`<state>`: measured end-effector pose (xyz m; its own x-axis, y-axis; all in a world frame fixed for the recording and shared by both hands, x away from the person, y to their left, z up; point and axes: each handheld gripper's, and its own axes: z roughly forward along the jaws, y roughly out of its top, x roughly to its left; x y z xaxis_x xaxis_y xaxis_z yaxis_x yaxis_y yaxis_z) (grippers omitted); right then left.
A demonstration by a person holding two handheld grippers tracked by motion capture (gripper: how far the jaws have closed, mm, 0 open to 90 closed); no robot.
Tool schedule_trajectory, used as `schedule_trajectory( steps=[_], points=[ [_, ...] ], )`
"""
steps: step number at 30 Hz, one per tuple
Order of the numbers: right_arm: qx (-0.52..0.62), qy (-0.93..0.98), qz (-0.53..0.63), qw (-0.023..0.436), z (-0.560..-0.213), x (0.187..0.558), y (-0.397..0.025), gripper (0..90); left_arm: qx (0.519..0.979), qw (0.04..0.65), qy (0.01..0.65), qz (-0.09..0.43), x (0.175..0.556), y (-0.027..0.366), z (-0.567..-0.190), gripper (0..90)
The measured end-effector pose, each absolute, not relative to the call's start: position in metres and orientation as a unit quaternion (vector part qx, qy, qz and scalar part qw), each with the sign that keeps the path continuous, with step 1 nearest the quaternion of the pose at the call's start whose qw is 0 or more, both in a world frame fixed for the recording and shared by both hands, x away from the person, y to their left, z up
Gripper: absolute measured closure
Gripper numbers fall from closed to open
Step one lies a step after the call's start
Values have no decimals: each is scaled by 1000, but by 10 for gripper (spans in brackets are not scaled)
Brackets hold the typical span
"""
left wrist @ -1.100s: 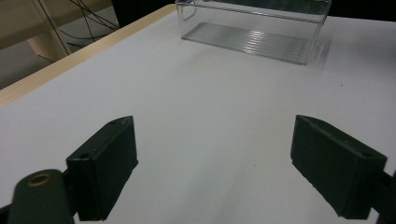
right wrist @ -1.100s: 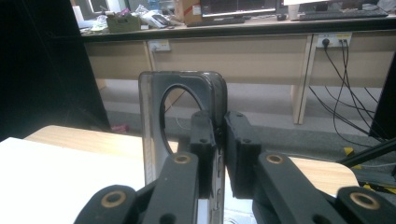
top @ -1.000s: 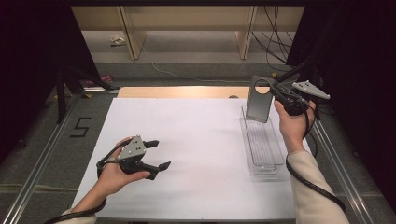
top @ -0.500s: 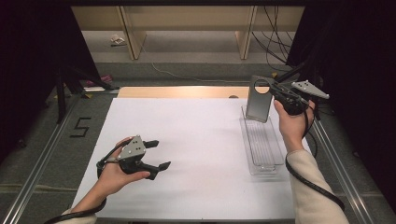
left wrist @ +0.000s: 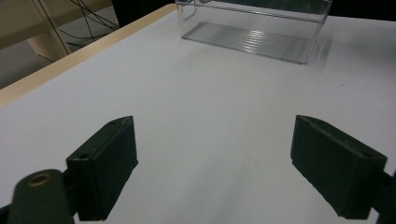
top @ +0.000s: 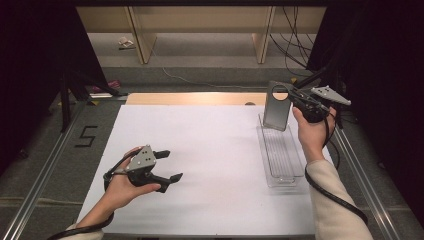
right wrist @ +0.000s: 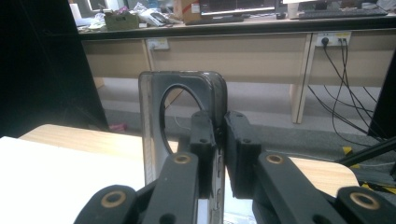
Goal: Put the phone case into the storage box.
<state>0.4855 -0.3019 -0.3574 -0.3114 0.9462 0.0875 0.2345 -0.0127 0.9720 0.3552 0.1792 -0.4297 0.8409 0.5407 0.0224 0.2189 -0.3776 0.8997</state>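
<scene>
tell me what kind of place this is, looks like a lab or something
Probably a lab or office set up for recording: a white-topped table with metal rails along its sides, dark curtains around it, and beyond it a long desk with wall sockets and trailing cables.

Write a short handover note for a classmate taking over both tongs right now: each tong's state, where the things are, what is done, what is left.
Right tongs: shut on the grey plate with a round hole, held upright above the far end of the clear tray.
Left tongs: open, holding nothing, over the white table sheet at the near left.
Done: plate gripped and lifted.
Left: probably setting the plate into the tray or taking it clear; which one cannot be told.
</scene>
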Motion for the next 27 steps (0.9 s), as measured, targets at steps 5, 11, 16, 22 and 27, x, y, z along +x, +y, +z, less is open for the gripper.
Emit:
schedule_trajectory(
  steps=[5,11,16,22,27],
  points=[
    [480,616,525,339,-358,487,-302,829,815,507,233,159,355,179,-430,140],
    [480,617,524,338,-360,488,-301,828,815,507,233,159,355,179,-430,140],
    [482,616,524,338,-360,489,-302,829,815,507,233,158,355,179,-430,140],
    [483,616,522,338,-362,491,-302,829,815,507,234,158,355,179,-430,140],
    [482,618,521,338,-363,492,-301,828,815,506,234,158,356,179,-430,140]
  ],
)
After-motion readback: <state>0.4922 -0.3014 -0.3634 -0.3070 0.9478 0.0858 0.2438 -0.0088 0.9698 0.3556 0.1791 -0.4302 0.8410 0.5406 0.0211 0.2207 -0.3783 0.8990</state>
